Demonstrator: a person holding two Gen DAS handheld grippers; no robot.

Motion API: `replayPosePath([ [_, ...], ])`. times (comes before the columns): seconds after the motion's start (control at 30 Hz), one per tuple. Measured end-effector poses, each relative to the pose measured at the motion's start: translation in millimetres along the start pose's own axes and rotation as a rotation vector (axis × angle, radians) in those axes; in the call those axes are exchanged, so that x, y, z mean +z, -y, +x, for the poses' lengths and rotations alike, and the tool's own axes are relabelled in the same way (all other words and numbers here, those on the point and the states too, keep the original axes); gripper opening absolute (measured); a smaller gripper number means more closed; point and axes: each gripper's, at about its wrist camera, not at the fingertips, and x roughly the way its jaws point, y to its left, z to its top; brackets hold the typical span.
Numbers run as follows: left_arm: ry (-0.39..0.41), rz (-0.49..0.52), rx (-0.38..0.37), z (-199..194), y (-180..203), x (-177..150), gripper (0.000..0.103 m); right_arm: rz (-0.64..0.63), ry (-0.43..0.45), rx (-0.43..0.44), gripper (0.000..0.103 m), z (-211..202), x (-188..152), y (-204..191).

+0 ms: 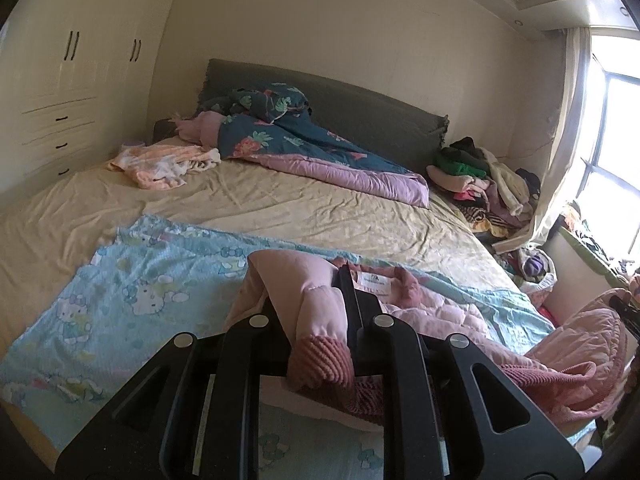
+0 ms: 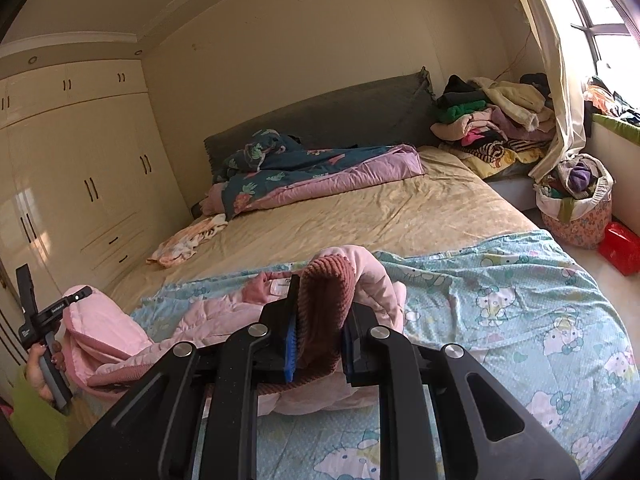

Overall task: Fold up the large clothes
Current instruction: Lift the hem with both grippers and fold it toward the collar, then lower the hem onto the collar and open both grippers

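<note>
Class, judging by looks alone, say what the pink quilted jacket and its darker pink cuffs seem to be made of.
Pink quilted jacket: smooth, faintly shiny woven shell, probably synthetic with padding; stitched quilt lines puff it up. Darker pink cuffs: matte ribbed knit, shown by raised ridges; the fibre is unclear.

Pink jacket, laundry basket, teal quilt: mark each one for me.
Pink jacket (image 1: 316, 300): left wrist view, quilted sleeve above the ribbed cuff.
Laundry basket (image 2: 580, 220): right wrist view, floral outer wall.
Teal quilt (image 1: 280, 128): left wrist view, flowered top side.
</note>
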Motion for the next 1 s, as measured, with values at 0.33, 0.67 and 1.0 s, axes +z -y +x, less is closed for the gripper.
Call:
replayPosePath([
  [0.33, 0.011, 0.013, 0.035, 25, 8, 22, 0.010, 0.029, -0.006, -0.011, 0.015, 35, 31, 7],
  [0.67, -0.002, 0.050, 0.090, 60, 9, 26, 0.010, 0.016, -0.067, -0.069, 0.016, 87, 43, 24],
  [1.0, -0.024, 0.098, 0.136, 99, 14, 21, 0.011, 0.075, -0.149, -0.102, 0.016, 132, 35, 54],
])
